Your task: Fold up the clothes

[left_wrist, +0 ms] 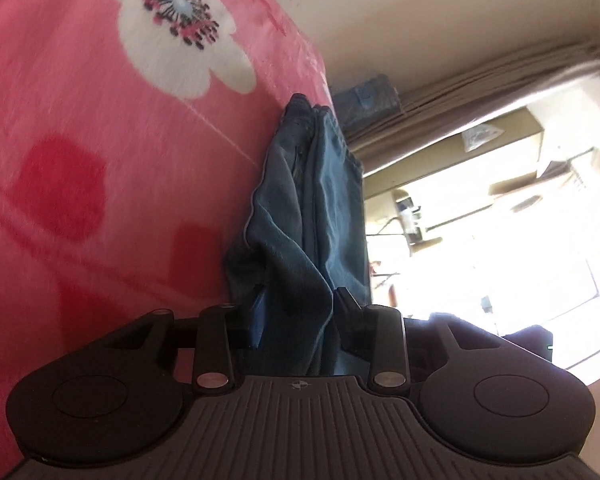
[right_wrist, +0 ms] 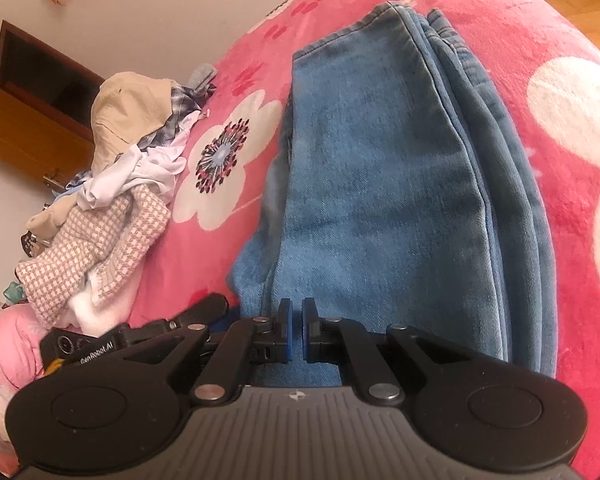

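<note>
Blue jeans (right_wrist: 380, 200) lie folded lengthwise in several layers on the pink flowered blanket (right_wrist: 560, 160). In the left wrist view the jeans (left_wrist: 300, 208) run away from me along the blanket (left_wrist: 80, 160), and my left gripper (left_wrist: 298, 316) is shut on their near end, with thick denim bunched between the fingers. My right gripper (right_wrist: 297, 328) hovers over the near end of the jeans, its blue pads (right_wrist: 286, 330) almost touching with nothing seen between them. The left gripper (right_wrist: 140, 340) also shows in the right wrist view, at the jeans' near left corner.
A pile of unfolded clothes (right_wrist: 112, 184), beige, plaid, white and checked, sits on the blanket left of the jeans. Behind it are a wall and a brown wooden door (right_wrist: 32, 108). Wooden floor (right_wrist: 580, 4) shows past the bed's far right. A bright window and curtain (left_wrist: 480, 92) lie beyond the bed.
</note>
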The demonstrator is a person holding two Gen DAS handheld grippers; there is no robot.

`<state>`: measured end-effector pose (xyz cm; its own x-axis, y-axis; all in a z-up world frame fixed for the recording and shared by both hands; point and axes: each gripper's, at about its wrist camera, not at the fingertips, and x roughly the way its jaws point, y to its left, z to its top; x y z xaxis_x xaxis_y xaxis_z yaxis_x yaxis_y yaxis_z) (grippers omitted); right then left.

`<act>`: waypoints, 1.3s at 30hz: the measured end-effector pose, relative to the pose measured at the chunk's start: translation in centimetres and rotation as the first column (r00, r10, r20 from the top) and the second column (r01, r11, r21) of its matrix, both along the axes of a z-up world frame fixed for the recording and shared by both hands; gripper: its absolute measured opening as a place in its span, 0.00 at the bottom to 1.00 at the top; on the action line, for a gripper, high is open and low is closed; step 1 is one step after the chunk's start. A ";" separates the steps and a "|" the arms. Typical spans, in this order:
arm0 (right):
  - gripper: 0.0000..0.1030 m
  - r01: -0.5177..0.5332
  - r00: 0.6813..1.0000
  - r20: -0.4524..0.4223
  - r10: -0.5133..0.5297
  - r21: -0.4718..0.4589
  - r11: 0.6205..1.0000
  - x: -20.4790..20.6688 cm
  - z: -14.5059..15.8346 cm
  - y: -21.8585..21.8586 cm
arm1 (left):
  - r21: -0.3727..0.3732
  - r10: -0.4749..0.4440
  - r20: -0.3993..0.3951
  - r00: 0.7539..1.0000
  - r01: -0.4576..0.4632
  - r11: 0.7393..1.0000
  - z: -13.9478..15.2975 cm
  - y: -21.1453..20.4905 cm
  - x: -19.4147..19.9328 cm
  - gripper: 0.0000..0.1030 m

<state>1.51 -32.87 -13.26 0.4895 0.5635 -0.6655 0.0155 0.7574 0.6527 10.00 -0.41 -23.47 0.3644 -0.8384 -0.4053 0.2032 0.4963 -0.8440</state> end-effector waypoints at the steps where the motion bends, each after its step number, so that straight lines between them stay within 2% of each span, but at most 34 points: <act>1: 0.05 0.002 1.000 -0.003 -0.002 0.000 1.000 0.0 -0.1 0.0 | 0.019 -0.010 -0.001 1.000 0.010 1.000 -0.1 -0.3 0.2 0.34; 4: 0.05 0.006 1.000 -0.004 -0.006 0.001 1.000 -0.2 -0.1 0.0 | 0.047 -0.021 -0.011 1.000 0.021 0.999 0.0 -1.1 0.6 0.34; 9: 0.05 0.013 1.000 -0.003 -0.013 0.002 1.000 -0.5 0.0 -0.1 | 0.037 0.001 -0.033 0.999 0.000 0.999 0.9 -0.7 1.0 0.34; 16: 0.05 0.022 1.000 -0.002 -0.022 0.002 1.000 -0.8 0.0 -0.3 | 0.045 0.022 -0.016 1.000 -0.021 0.999 1.9 0.2 0.2 0.34; 26: 0.05 0.024 1.000 -0.006 -0.024 0.017 1.000 -0.8 -0.4 -0.1 | 0.055 -0.004 -0.079 0.997 0.008 0.998 0.2 -1.9 1.1 0.33; 28: 0.05 0.022 1.000 -0.006 -0.022 0.017 1.000 -0.8 -0.4 0.0 | 0.035 0.005 -0.109 0.994 -0.001 0.999 -0.2 -1.8 1.4 0.27; 29: 0.05 0.021 1.000 -0.006 -0.021 0.017 1.000 -0.8 -0.4 0.0 | 0.015 0.003 -0.124 0.992 -0.001 1.000 -0.4 -1.6 1.6 0.18; 31: 0.05 0.022 1.000 -0.007 -0.022 0.019 1.000 -0.8 -0.4 0.0 | -0.048 -0.009 -0.158 0.987 0.002 0.999 -0.9 -1.3 1.9 0.07; 34: 0.05 0.026 1.000 -0.010 -0.026 0.022 0.999 -0.9 -0.4 0.0 | -0.175 -0.034 -0.207 0.978 -0.003 0.984 -2.1 -0.6 2.3 0.07; 37: 0.05 0.025 1.000 -0.016 -0.025 0.021 0.999 -0.9 -0.6 0.1 | -0.212 -0.026 -0.275 0.961 -0.034 0.977 -3.7 0.1 2.5 0.08; 39: 0.05 0.025 0.999 -0.021 -0.024 0.017 1.000 -0.9 -0.7 0.2 | -0.208 -0.004 -0.240 0.971 -0.047 0.977 -3.0 0.9 1.9 0.18</act>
<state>0.61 -32.72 -13.94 0.4895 0.5630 -0.6659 0.0478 0.7452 0.6652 11.92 0.50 -26.50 0.2977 -0.9072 -0.2972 -0.0244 0.3040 -0.9524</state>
